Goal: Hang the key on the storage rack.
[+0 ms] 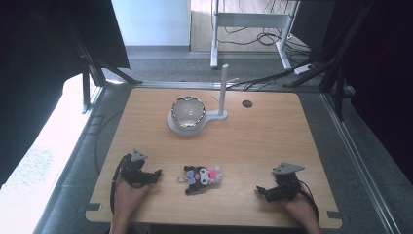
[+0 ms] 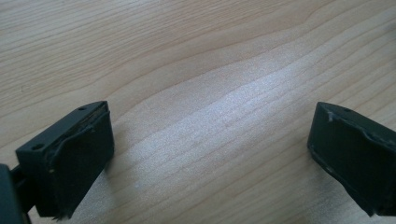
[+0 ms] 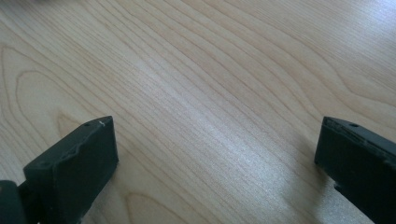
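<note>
Wooden counter (image 1: 272, 146) carries a small plush toy (image 1: 202, 178), black with pink and white, lying near the front edge between the two grippers and touching neither. Farther back stands a shiny bowl (image 1: 187, 112) on a white stand (image 1: 220, 115) with an upright post. My guess at the risk: the soft toy (lumpy, with loose limbs) could be pinched by an ear or slide away if either gripper comes in too low and shoves it. Left gripper (image 1: 155, 175) has its jaws wide apart over bare wood, holding nothing; right gripper (image 1: 262, 191) likewise stands fully apart and empty.
</note>
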